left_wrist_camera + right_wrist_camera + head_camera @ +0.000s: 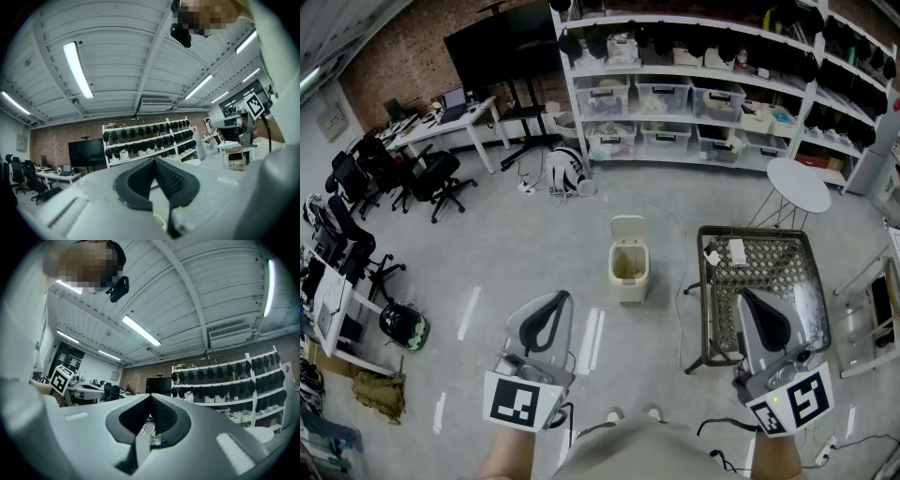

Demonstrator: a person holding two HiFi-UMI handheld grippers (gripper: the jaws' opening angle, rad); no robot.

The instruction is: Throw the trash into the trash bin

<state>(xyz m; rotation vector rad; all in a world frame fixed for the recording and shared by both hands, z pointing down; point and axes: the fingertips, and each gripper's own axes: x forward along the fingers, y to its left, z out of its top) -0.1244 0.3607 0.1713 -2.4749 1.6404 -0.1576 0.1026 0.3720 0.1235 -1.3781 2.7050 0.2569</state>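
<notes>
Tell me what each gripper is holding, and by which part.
Nothing is held. The left gripper and the right gripper each have their jaws closed together, with nothing between them.

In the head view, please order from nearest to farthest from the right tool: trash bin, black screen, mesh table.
1. Mesh table, just below the right tool.
2. Trash bin, to its left.
3. Black screen, far back left.

Trash bin [629, 287] matt cream plastic, table [774, 273] w/ dark metal mesh top, floor [516, 253] smooth semi-gloss grey.
</notes>
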